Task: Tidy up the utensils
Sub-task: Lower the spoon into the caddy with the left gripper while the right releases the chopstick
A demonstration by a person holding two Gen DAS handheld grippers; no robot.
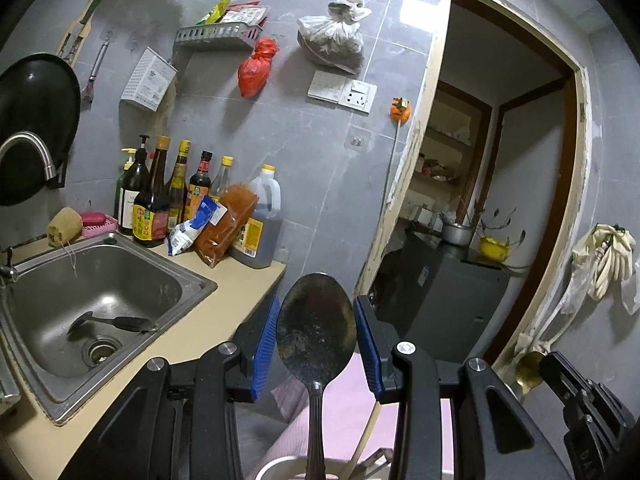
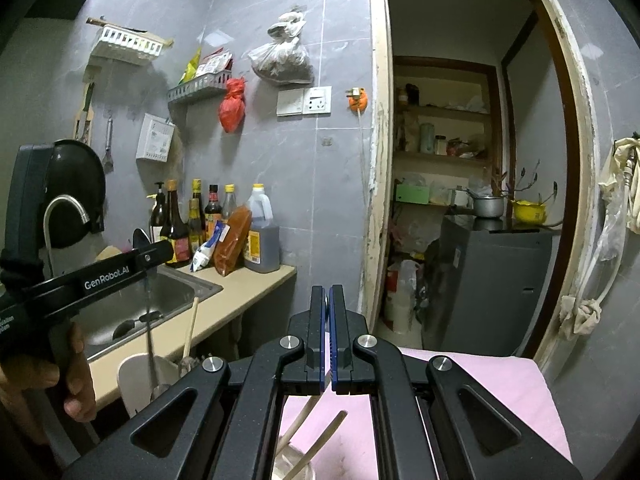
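Left gripper (image 1: 316, 344) clamps a dirty spoon (image 1: 316, 332) by its bowl, handle hanging into the utensil cup (image 1: 272, 470) just below; right gripper (image 2: 329, 332) clenched, empty. Chopsticks (image 2: 192, 332) already stand in the cup. Farther left, one utensil (image 1: 112, 322) lies in the sink (image 1: 168, 276), seemingly left to collect.

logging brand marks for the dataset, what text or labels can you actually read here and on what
"GenRobot.AI": white print on the side of the left gripper, seen from the right wrist view.
Small white print low on that gripper's body: cut off, unreadable.
Bottle labels in the sauce bottles row: too small and blurred.
Oil jug label: blurred.
White box on the wall: print too small.
Embossed letters on the right gripper in the left wrist view: unreadable.
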